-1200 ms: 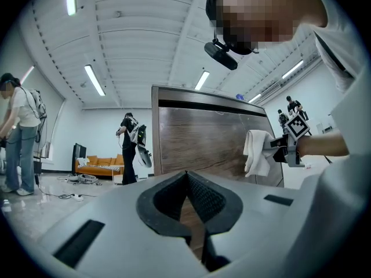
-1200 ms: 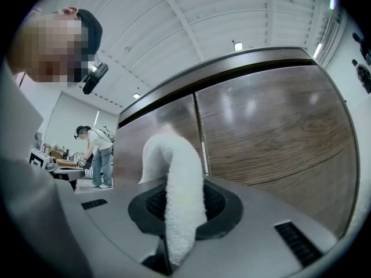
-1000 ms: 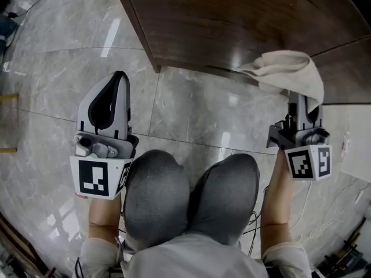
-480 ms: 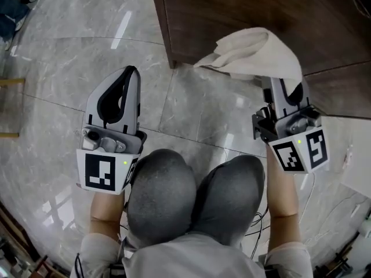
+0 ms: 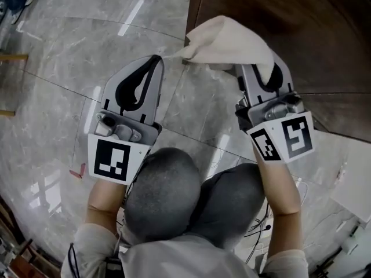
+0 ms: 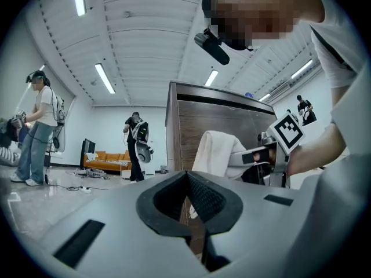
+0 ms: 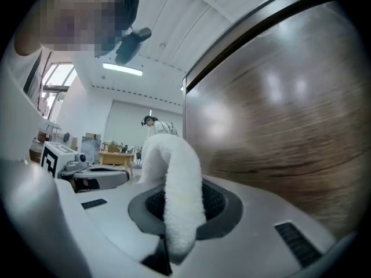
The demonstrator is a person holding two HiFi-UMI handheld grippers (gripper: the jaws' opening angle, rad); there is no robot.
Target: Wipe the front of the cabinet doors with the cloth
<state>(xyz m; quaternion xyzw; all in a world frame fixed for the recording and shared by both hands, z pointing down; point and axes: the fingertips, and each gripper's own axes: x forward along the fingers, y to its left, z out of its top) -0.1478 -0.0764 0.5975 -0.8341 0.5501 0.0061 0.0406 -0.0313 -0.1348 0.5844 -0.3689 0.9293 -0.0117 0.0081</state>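
The right tool (image 5: 262,74) is clenched on a cream cloth (image 5: 229,39). In the right gripper view the cloth (image 7: 174,178) rises as a thick folded band from between the dark pads of the tool (image 7: 179,204) and curls over at the top. From the head view, the cloth bunches out at 12 o'clock from the tool's tips and trails off toward 10 o'clock, where one thin corner ends just beside the tip of the left tool (image 5: 152,62); I can't tell whether they touch.

The left tool is clenched too, its tips (image 6: 186,175) pressed together with nothing between them. It sits at 9 o'clock from the right one, both pointing away from the person. Each carries its black-and-white marker cube (image 5: 284,139) at the near end.

The cloth hangs in front of the dark wood cabinet (image 5: 290,16), which fills the head view from 12 to 2 o'clock. Its corner edge comes down right behind the cloth. In the right gripper view the brown grained cabinet front (image 7: 278,126) stands close at 3 o'clock, glossy with light patches.

Below is a grey marble-tile floor (image 5: 58,68). The person's knees (image 5: 174,196), in grey trousers, sit at 6 o'clock between the forearms.

The left gripper view shows two other people standing well back, near an orange sofa (image 6: 107,160).
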